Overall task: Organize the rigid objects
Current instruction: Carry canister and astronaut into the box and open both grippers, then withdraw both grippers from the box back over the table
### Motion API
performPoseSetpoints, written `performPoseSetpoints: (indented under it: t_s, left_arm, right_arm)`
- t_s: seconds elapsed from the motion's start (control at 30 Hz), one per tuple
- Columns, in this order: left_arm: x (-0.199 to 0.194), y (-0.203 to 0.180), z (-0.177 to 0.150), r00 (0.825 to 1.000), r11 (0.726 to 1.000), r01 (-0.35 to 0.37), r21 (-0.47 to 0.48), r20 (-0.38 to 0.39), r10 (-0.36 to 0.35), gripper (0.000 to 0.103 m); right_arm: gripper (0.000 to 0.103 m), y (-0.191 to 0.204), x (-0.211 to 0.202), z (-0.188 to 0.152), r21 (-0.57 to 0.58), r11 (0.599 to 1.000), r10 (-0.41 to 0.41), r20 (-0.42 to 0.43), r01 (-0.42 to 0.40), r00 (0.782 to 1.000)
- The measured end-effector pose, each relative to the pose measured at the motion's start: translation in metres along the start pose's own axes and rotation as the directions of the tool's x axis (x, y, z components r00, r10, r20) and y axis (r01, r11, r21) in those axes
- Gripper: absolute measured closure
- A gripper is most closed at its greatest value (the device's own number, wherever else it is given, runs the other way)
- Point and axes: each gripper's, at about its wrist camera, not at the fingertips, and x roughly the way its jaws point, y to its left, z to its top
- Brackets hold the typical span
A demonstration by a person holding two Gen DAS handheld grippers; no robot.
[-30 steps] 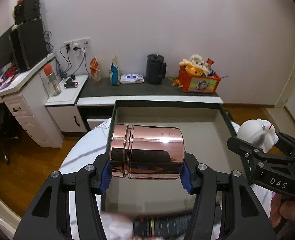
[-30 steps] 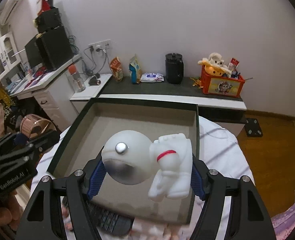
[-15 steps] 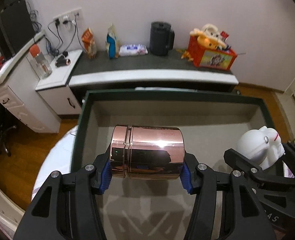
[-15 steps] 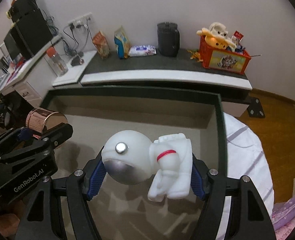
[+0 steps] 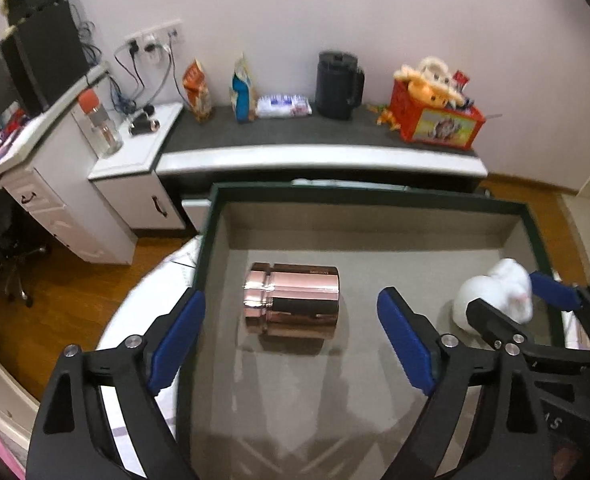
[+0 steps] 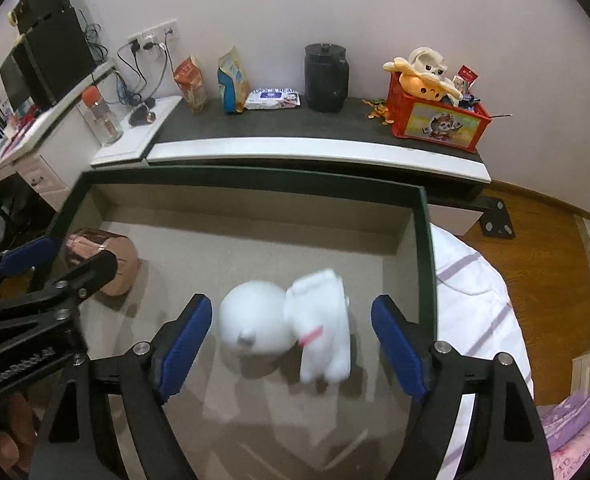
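Note:
A shiny copper-coloured can (image 5: 291,304) lies on its side on the floor of a dark green box with a beige lining (image 5: 355,196). My left gripper (image 5: 291,340) is open above it, its blue pads well apart from the can. A white astronaut figure (image 6: 291,328) lies blurred in the right part of the same box (image 6: 425,240). My right gripper (image 6: 291,344) is open around it without touching. The can also shows in the right wrist view (image 6: 107,260), and the figure in the left wrist view (image 5: 495,296).
The box rests on a round white-covered table (image 6: 479,300). Behind it a low dark shelf (image 5: 315,132) holds snack bags, a black kettle (image 5: 339,86) and a red toy crate (image 5: 435,116). A white desk with a bottle stands at the left.
Both grippers have opened and dropped their loads. The copper can and the astronaut figure now lie on the box floor; the figure is motion-blurred.

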Motion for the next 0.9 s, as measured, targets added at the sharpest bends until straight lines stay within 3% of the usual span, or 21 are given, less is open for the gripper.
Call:
performPoseSetpoints:
  t_s: [0.1,0.4,0.53,0.9]
  left_arm:
    - [-0.034,0.010,-0.007,0.997,0.999,0.027,-0.025,0.070,-0.025,0.003]
    - [-0.138,0.032,-0.057,0.967,0.998,0.056,-0.039,0.251,-0.044,0.000]
    - [-0.165,0.039,-0.087,0.958,0.993,0.107,-0.056,0.274,-0.088,0.000]
    - [-0.195,0.030,-0.169,0.955,0.997,0.072,-0.037,0.291,-0.058,0.000]
  right_arm:
    - [0.019,-0.001,-0.015,-0.003,0.011,1.000,0.020,0.020,-0.020,1.000]
    - [0.019,-0.009,-0.091,-0.045,0.078,0.988,0.124,0.142,-0.135,0.982]
    - [0.019,-0.007,-0.125,-0.075,0.079,0.982,0.153,0.214,-0.173,0.965]
    - [0.019,0.004,-0.178,-0.145,0.064,0.976,0.181,0.280,-0.207,0.943]
